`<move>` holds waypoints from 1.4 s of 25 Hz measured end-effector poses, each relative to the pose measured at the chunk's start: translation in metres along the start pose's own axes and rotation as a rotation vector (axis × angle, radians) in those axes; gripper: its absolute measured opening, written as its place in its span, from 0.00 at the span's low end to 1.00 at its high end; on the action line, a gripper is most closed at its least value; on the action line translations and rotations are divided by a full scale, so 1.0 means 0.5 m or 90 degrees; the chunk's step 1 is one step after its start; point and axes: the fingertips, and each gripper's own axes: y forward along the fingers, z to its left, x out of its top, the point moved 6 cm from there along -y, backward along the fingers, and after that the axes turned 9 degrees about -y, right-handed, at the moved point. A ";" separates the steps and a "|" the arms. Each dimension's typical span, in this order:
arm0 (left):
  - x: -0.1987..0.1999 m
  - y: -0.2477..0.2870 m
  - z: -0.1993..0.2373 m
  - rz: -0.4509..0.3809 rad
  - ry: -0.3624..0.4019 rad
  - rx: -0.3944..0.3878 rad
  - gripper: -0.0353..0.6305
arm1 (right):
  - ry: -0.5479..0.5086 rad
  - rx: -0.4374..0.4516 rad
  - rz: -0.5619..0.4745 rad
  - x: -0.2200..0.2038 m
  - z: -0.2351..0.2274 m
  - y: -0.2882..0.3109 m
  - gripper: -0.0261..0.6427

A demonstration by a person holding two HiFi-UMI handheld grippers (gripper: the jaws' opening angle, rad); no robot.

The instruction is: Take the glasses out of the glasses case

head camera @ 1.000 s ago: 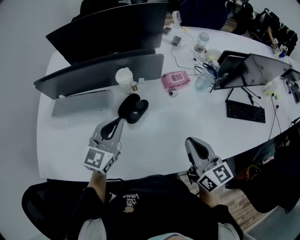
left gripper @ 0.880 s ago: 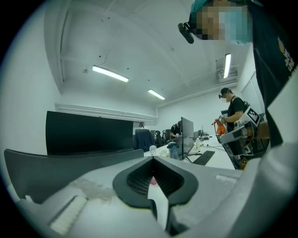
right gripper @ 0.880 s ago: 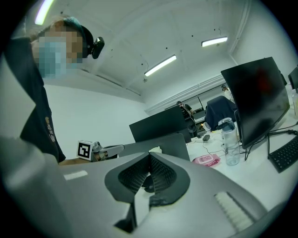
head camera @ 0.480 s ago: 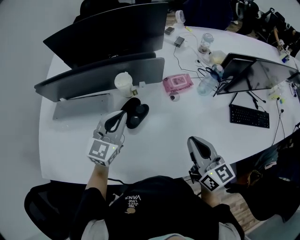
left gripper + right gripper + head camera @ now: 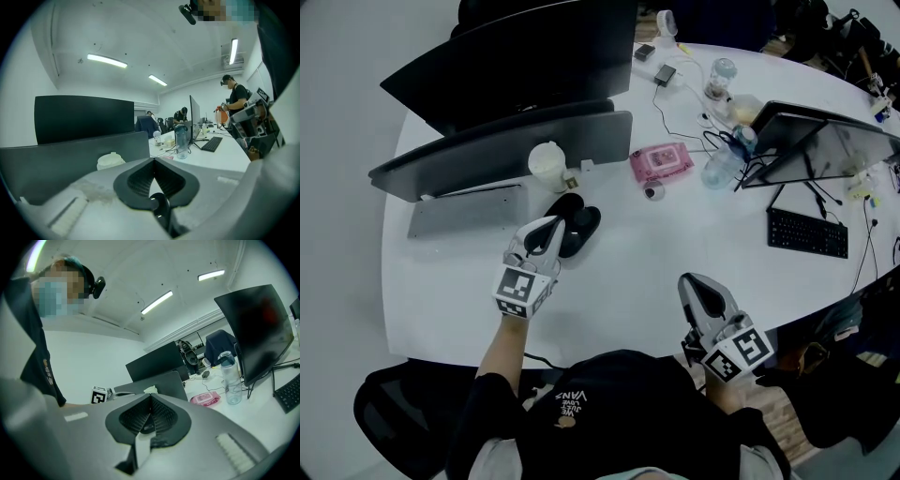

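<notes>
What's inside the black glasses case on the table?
The glasses case appears open. Its dark inside shows only a faint pale glint, too small to identify. The left gripper covers its near left edge.

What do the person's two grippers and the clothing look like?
The left gripper and the right gripper both have light grey bodies with black ribbed pads inside the jaws. Each carries a white cube with black square markers at its rear. The person wears a black short-sleeved T-shirt with small white print.
</notes>
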 end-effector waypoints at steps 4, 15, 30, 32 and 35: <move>-0.040 0.033 0.008 0.031 -0.007 0.004 0.06 | 0.007 0.000 0.006 -0.005 -0.015 0.008 0.04; -0.134 0.103 0.032 0.099 -0.041 0.014 0.06 | 0.025 -0.001 0.024 -0.026 -0.055 0.038 0.04; -0.227 0.143 0.055 0.190 -0.063 0.023 0.06 | 0.041 -0.012 0.038 -0.045 -0.086 0.060 0.04; -0.237 0.148 0.055 0.200 -0.061 0.022 0.06 | 0.042 -0.015 0.038 -0.047 -0.088 0.060 0.04; -0.250 0.155 0.057 0.217 -0.060 0.024 0.06 | 0.043 -0.019 0.039 -0.048 -0.092 0.060 0.04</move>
